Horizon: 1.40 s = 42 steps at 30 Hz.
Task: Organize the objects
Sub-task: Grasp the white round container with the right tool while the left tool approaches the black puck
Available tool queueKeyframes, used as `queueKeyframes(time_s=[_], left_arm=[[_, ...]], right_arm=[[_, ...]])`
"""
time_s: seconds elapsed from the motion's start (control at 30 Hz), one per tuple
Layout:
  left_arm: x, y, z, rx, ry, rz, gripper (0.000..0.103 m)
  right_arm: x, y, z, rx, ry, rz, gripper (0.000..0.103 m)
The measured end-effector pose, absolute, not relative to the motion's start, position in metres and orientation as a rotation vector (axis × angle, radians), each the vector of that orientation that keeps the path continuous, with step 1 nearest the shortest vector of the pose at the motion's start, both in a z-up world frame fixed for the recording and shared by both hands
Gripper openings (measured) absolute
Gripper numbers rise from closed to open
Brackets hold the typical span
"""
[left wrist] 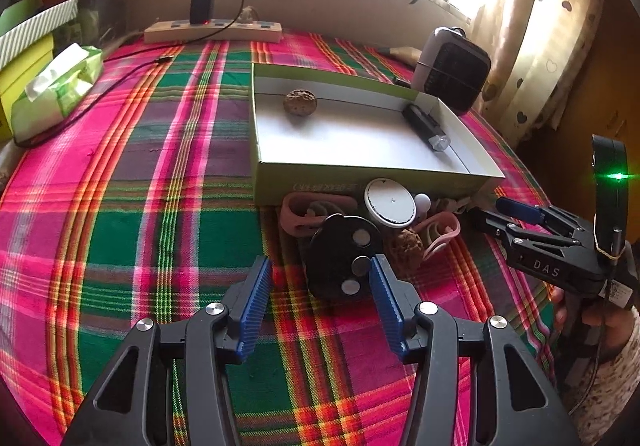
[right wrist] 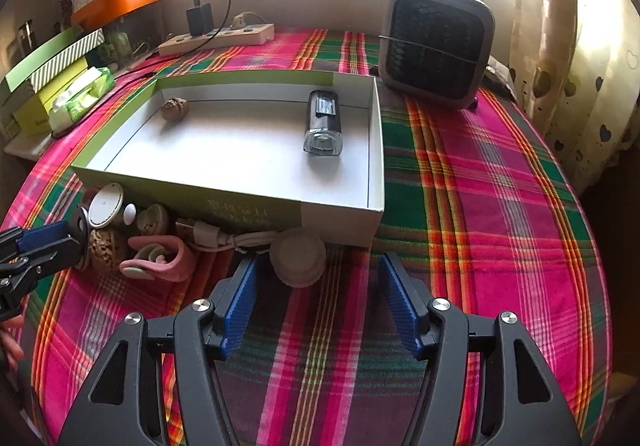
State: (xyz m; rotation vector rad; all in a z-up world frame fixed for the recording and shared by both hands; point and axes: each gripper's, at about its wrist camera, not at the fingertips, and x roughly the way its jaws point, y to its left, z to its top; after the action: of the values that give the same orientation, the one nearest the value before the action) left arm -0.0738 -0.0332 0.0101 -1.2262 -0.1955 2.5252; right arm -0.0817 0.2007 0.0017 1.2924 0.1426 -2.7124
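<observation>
Left claw point(left wrist: 320, 282) spread, empty; black disc point(left wrist: 340, 258) just ahead, touching right pad. Right claw point(right wrist: 316, 286) spread, empty; cream lid point(right wrist: 298, 256) just ahead, nearer left pad. Box point(right wrist: 340, 212) beyond both. Risk: off-centre closure nudging either piece into crowded neighbours, walnut point(left wrist: 406, 246) especially.

Left claw point(left wrist: 320, 278) open over the plaid worktop point(left wrist: 140, 186)

A black disc point(left wrist: 340, 258) lies just ahead, touching its right pad. Beyond, a shallow box point(left wrist: 360, 170) holds a walnut point(left wrist: 300, 102) and black flashlight point(left wrist: 426, 126); right claw point(left wrist: 516, 214) alongside.
</observation>
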Motion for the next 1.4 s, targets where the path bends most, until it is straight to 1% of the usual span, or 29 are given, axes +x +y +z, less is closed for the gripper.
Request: queueKeyframes(time_s=[0.3, 0.63, 0.67, 0.73, 0.8, 0.83, 1.13, 1.4], left_arm=[[-0.0785, -0.0252, 0.0107, -1.224, -0.181, 2.516, 0.049], [-0.0826, -0.0243, 0.0106, -1.228, -0.228, 2.514, 0.049], [-0.0828, -0.025, 0.0104, -1.227, -0.237, 2.513, 0.049], [-0.083, -0.0265, 0.0102, -1.228, -0.251, 2.515, 0.047], [-0.0831, -0.0272, 0.0099, -1.23, -0.251, 2.521, 0.043], [-0.0832, -0.0279, 0.0098, -1.233, -0.251, 2.524, 0.041], [-0.0821, -0.0307, 0.0094, -1.23, -0.271, 2.522, 0.041], [-0.0812, -0.0312, 0.0096, -1.23, -0.269, 2.523, 0.041]], right_arm=[[-0.0845, 0.2013, 0.0002, 1.309, 0.127, -2.704, 0.061], [-0.0848, 0.2009, 0.0005, 1.308, 0.119, -2.703, 0.06], [-0.0847, 0.2008, 0.0005, 1.308, 0.118, -2.703, 0.059], [-0.0842, 0.2013, 0.0011, 1.303, 0.112, -2.707, 0.05], [-0.0841, 0.2018, 0.0012, 1.304, 0.107, -2.709, 0.048], [-0.084, 0.202, 0.0013, 1.303, 0.104, -2.71, 0.046], [-0.0824, 0.2017, 0.0021, 1.293, 0.096, -2.705, 0.03], [-0.0797, 0.202, 0.0029, 1.285, 0.083, -2.703, 0.029]])
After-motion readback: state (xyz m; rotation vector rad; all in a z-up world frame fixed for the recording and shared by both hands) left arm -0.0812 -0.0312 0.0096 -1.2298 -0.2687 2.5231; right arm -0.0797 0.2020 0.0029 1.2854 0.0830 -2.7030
